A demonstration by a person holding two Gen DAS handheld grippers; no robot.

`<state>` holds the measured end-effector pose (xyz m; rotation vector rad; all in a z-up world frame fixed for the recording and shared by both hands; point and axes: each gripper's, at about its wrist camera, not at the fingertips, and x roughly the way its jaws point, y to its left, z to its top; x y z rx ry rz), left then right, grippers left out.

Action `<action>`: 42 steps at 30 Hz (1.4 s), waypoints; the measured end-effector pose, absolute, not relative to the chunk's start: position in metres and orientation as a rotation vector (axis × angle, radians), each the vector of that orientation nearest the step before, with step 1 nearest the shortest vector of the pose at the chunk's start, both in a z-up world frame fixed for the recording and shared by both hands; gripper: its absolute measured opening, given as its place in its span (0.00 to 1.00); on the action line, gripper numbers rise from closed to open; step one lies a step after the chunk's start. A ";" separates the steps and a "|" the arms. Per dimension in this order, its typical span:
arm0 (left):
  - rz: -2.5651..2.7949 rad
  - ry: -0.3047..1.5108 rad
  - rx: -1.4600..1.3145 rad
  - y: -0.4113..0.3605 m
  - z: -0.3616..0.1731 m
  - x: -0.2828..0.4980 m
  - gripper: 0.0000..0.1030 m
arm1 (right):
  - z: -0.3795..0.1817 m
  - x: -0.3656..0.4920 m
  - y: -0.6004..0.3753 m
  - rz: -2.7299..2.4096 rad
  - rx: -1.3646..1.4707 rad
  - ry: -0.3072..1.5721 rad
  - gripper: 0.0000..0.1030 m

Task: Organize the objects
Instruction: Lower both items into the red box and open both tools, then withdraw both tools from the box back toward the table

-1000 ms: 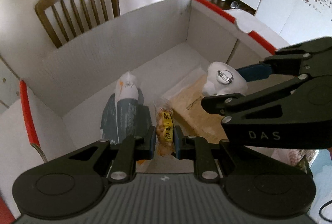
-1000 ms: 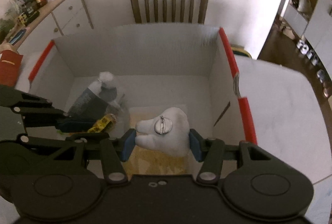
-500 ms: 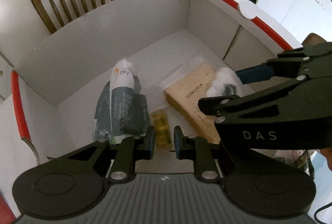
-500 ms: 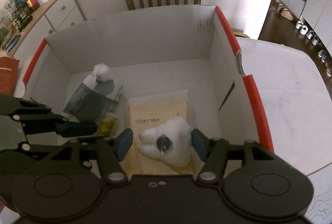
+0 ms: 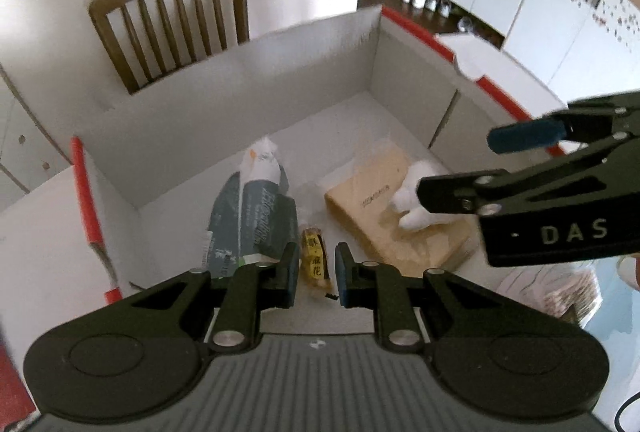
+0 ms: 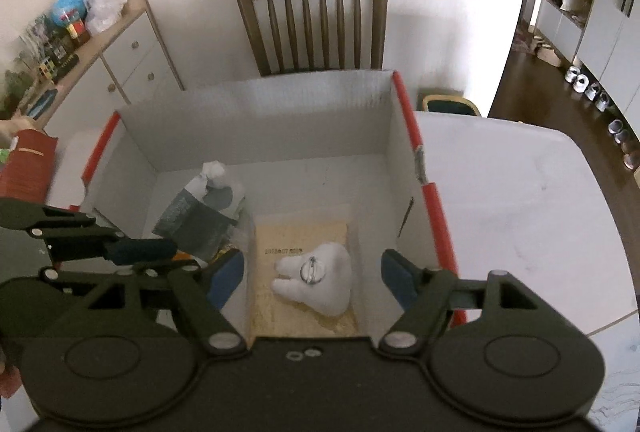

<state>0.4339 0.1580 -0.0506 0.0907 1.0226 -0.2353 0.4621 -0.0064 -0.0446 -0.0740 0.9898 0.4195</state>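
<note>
A white cardboard box (image 6: 280, 103) with red edge tape holds the objects. A white tooth-shaped plush (image 6: 316, 282) with a metal pin lies on a tan packet (image 6: 304, 232); both also show in the left wrist view, the plush (image 5: 416, 187) on the packet (image 5: 372, 191). A small yellow snack pack (image 5: 314, 264) lies on the box floor beside a grey-and-white bag (image 5: 256, 216). My right gripper (image 6: 314, 278) is open wide above the plush, not touching it. My left gripper (image 5: 316, 272) is open and empty above the snack pack.
A wooden chair (image 6: 312, 23) stands behind the box. A white table (image 6: 520, 199) extends to the right. A cabinet (image 6: 120, 59) with clutter stands at the left. A red object (image 6: 24, 167) sits left of the box.
My right gripper let go of the plush, which now lies on the tan packet, and opened wide and rose. My left gripper released the snack pack onto the box floor and lifted.
</note>
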 end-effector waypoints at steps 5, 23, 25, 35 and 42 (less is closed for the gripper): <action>-0.217 0.987 0.090 0.160 -0.035 0.424 0.17 | -0.030 0.449 -0.016 0.441 -0.075 0.953 0.73; -0.208 0.909 0.020 0.147 0.010 0.359 0.17 | 0.016 0.373 -0.045 0.528 -0.100 0.842 0.73; -0.207 0.900 0.023 0.144 0.014 0.349 0.17 | 0.019 0.361 -0.050 0.543 -0.103 0.832 0.73; -0.228 0.849 0.009 0.128 0.034 0.295 0.17 | 0.041 0.308 -0.071 0.596 -0.134 0.756 0.74; -0.236 0.802 -0.002 0.115 0.049 0.250 0.17 | 0.050 0.269 -0.092 0.617 -0.130 0.704 0.82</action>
